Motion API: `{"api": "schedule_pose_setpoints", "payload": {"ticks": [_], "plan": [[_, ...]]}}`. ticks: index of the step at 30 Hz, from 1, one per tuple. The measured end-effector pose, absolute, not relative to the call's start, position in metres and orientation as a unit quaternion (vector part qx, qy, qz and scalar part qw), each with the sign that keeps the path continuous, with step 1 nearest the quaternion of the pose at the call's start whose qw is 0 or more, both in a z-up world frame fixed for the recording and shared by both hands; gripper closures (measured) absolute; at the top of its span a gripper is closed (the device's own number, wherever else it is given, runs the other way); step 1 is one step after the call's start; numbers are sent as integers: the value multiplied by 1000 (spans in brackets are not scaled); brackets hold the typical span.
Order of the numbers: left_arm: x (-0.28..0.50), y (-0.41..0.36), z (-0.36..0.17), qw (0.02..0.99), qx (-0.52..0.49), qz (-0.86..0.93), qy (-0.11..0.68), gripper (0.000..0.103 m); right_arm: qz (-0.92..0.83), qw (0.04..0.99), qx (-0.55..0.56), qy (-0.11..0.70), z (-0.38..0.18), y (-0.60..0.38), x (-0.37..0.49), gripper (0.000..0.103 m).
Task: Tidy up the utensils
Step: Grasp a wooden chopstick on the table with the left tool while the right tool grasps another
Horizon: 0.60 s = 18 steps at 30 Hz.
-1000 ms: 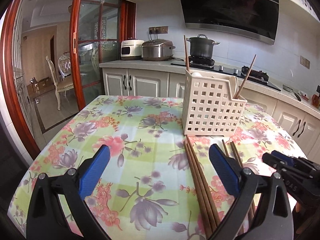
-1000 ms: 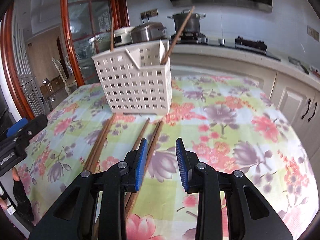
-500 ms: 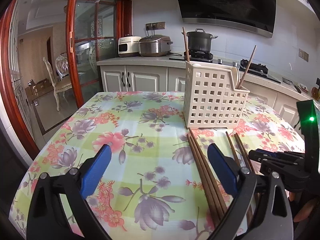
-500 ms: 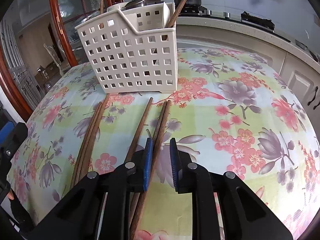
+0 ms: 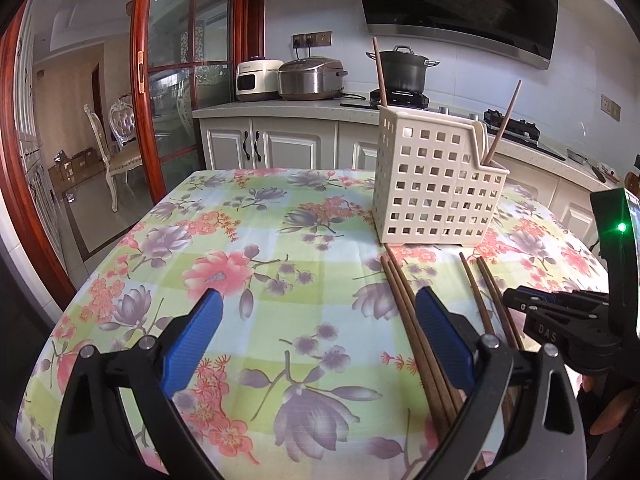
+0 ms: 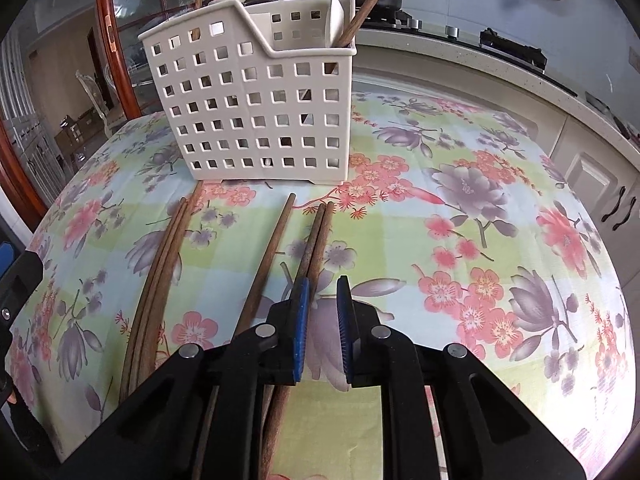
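I have brought the right gripper (image 6: 322,328) down low over the tablecloth (image 6: 480,208) in the last second, and its blue pads have narrowed from a loose gap to a slim one. They are not closed on anything yet: the pair of chopsticks (image 6: 316,236) runs just to the 9 o'clock side of the gap, passing under the left pad rather than between the two. So I judge the pinch is lined up slightly off (a small shift toward 9 o'clock should fix that).

The single chopstick (image 6: 268,264) lies further toward 9 o'clock, and a bundle of three (image 6: 160,272) beyond it. The white basket (image 6: 256,112) stands at 12 o'clock, already holding two sticks.

My left gripper (image 5: 320,344) hovers wide open, holding nothing, the bundle near its right pad.
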State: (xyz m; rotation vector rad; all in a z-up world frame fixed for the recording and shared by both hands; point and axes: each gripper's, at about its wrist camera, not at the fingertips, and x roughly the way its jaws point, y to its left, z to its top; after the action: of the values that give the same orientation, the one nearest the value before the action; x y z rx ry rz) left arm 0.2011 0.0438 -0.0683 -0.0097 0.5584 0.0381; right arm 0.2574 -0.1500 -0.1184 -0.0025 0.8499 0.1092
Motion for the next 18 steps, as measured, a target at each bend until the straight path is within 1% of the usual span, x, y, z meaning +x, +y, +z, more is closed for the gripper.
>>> {"api": "schedule_pose_setpoints", "payload": {"ticks": [3, 7, 9, 11, 13, 16, 18], "plan": [[203, 42, -70, 959, 0, 20, 283, 9, 61, 903, 9, 424, -121, -148, 261, 88], [207, 41, -75, 955, 3, 21, 296, 9, 56, 904, -5, 423, -123, -143, 262, 89], [209, 41, -77, 953, 2, 18, 303, 9, 52, 904, -7, 424, -122, -144, 265, 92], [212, 40, -80, 949, 0, 13, 315, 10, 48, 904, -6, 425, -123, -147, 269, 93], [217, 41, -82, 944, -6, 6, 330, 12, 50, 902, -1, 428, -122, -149, 274, 93], [228, 38, -87, 936, -5, -1, 353, 17, 56, 902, 6, 428, -122, -154, 277, 95], [237, 33, -90, 930, 0, -6, 367, 24, 60, 903, 10, 426, -123, -157, 276, 97]]}}
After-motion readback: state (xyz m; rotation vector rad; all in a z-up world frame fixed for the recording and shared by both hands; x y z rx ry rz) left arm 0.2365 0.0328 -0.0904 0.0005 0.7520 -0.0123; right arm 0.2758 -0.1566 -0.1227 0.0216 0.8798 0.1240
